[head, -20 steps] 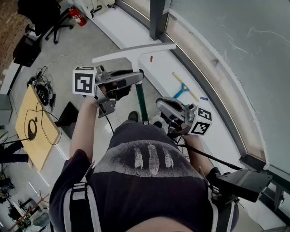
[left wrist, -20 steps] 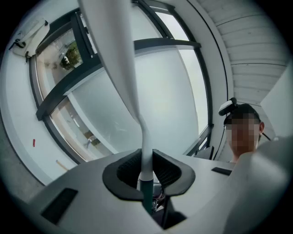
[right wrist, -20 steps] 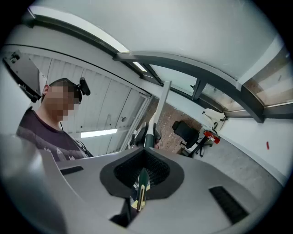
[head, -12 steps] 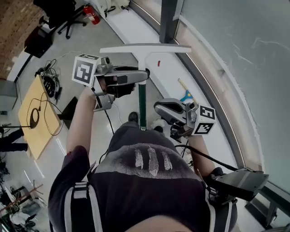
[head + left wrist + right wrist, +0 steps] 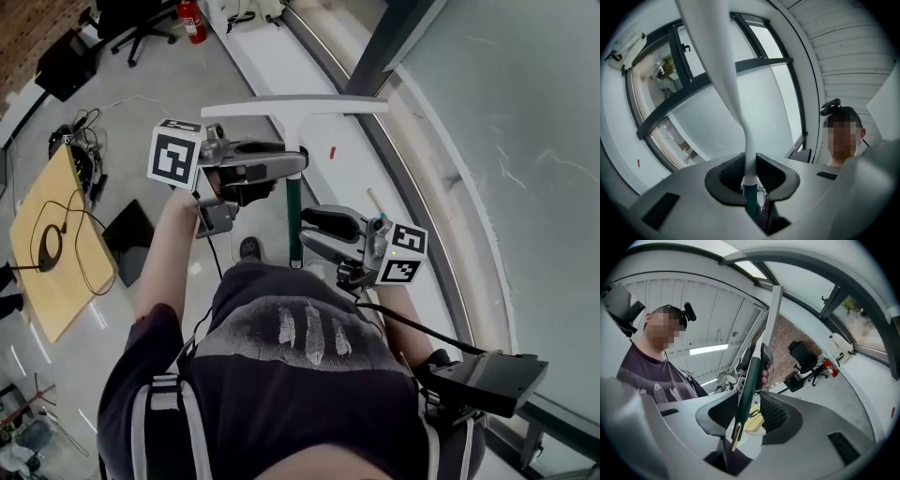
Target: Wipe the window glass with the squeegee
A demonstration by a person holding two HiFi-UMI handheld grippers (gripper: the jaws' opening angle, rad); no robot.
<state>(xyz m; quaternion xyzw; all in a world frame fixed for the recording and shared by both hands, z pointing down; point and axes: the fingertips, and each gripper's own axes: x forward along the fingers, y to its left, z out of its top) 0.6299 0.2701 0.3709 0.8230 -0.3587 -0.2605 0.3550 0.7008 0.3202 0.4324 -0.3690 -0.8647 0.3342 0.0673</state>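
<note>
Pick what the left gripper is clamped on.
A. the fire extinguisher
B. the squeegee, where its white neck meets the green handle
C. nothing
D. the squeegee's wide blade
B: the left gripper view shows the left gripper with its jaws shut on the squeegee, right at the white-to-green joint.

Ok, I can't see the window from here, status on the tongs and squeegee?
Left tongs shut on squeegee neck. Right tongs open around its green handle, not clamped. Blade near window glass, contact unclear. Dark mullion by blade's right end.
</note>
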